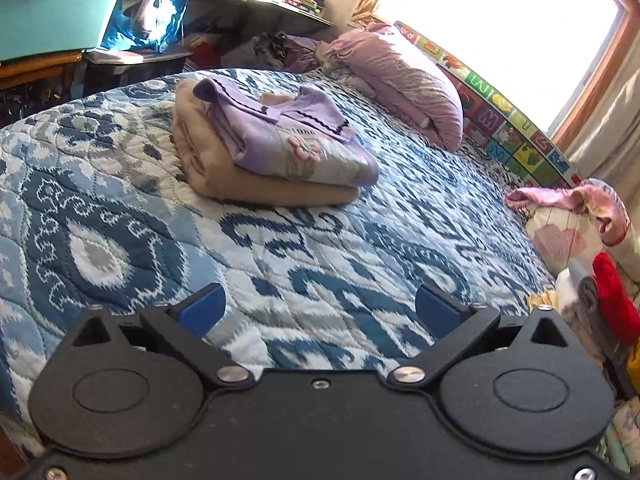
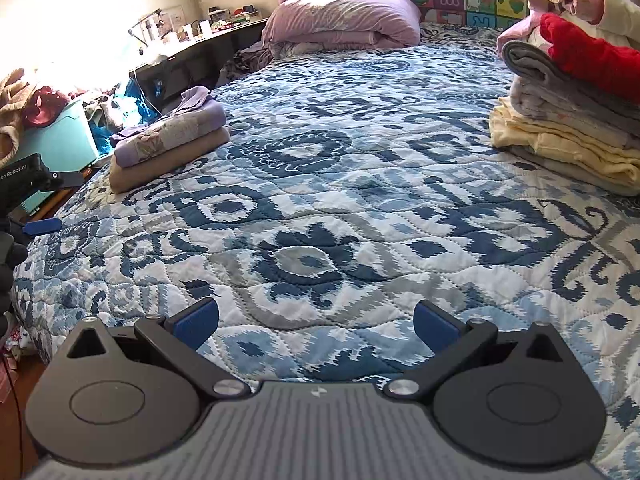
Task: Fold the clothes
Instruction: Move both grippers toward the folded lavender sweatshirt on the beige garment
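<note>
Over the quilt (image 1: pixel 280 264), in the left wrist view, the left gripper (image 1: pixel 318 310) hung with nothing in it. Its two blue fingers (image 1: pixel 202 310) were spread wide apart, one at 7 o'clock and one at 5 o'clock, and only quilt showed between them. Up at 11 o'clock, well away from the gripper, sat a neat pile of two folded things. The purple top (image 1: pixel 288 136) lay on the tan cloth (image 1: pixel 224 176), touching it. At 1 o'clock a purple pillow (image 1: pixel 404 76) rested near the bright window (image 1: pixel 500 28). A mat (image 1: pixel 504 120) with letters on it stood along that side of the bed. At 3 o'clock, at the picture's edge, was a heap of clothes (image 1: pixel 580 240) with a pink piece on top and a red one lower down.

Over the quilt (image 2: pixel 340 220) in the right wrist view, the right gripper (image 2: pixel 316 322) was also holding nothing. Its fingers (image 2: pixel 198 322) were wide apart too. The purple top (image 2: pixel 180 130) on the tan cloth (image 2: pixel 160 164) showed at 10 o'clock, far from the gripper. At 2 o'clock was the stack of clothes (image 2: pixel 568 136): yellow at the bottom, then grey, then red. The pillow (image 2: pixel 344 20) was at 12 o'clock. At 9 o'clock the left gripper (image 2: pixel 38 200) peeked in at the bed's edge.
</note>
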Demonstrator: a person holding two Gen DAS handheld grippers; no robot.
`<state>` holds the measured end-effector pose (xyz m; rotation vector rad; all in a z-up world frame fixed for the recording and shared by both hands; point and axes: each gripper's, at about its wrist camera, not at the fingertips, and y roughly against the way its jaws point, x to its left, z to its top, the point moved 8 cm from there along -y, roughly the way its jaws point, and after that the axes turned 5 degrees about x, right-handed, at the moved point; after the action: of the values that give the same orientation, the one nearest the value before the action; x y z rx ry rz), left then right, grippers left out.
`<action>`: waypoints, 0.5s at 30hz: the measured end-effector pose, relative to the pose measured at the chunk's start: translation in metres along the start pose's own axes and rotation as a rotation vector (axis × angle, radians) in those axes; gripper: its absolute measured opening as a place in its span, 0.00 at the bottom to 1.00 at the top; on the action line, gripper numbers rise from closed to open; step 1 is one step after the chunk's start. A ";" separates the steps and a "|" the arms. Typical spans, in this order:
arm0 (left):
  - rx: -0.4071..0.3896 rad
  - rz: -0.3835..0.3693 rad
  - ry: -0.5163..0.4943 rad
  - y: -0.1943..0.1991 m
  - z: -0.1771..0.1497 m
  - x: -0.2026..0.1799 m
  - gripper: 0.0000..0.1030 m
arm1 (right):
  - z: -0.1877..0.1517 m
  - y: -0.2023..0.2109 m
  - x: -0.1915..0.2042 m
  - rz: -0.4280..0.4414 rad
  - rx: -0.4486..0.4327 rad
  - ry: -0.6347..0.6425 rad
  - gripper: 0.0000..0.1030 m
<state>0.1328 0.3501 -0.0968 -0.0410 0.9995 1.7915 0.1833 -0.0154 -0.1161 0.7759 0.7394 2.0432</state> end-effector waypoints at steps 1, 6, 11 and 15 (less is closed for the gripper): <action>-0.018 0.002 0.006 -0.007 0.010 0.005 0.97 | 0.003 -0.006 0.001 0.012 0.008 -0.011 1.00; -0.073 0.007 0.033 -0.046 0.054 0.023 0.72 | -0.004 -0.025 -0.002 0.019 0.032 -0.047 1.00; -0.090 0.033 0.036 -0.084 0.080 0.031 0.60 | -0.019 -0.040 -0.008 0.010 0.081 -0.063 1.00; -0.059 0.049 0.001 -0.110 0.088 0.029 0.59 | -0.025 -0.044 -0.014 0.001 0.101 -0.090 1.00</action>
<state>0.2421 0.4417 -0.1193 -0.0549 0.9553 1.8659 0.1924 -0.0107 -0.1676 0.9189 0.7959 1.9700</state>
